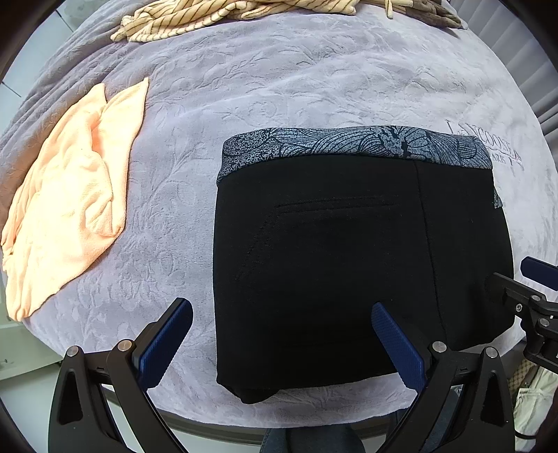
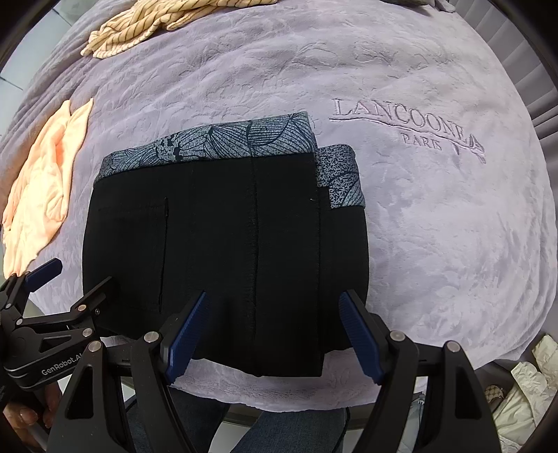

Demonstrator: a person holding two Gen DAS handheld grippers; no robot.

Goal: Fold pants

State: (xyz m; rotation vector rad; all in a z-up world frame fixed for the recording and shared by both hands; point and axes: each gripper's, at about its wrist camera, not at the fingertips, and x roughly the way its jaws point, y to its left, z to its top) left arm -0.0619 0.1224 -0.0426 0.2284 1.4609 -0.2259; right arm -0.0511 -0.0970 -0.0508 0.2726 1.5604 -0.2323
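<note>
The black pants (image 1: 324, 265) lie folded into a compact rectangle on the lavender blanket (image 1: 279, 87), with the grey patterned waistband (image 1: 348, 143) along the far edge. My left gripper (image 1: 281, 306) hangs open over the near left part of the stack, one pad off the left edge and one over the black cloth. My right gripper (image 2: 273, 296) is open too, its pads straddling the near right part of the pants (image 2: 226, 226) with nothing pinched. Each gripper shows at the other view's edge: the right gripper (image 1: 505, 273) and the left gripper (image 2: 85, 271).
A crumpled peach cloth (image 1: 69, 195) lies to the left of the pants. A striped cream garment (image 1: 209, 17) sits at the far edge. The blanket bears embroidered lettering (image 2: 404, 122) to the right. The table's near edge (image 2: 314, 414) and a person's jeans show below; bags (image 2: 523, 393) stand at lower right.
</note>
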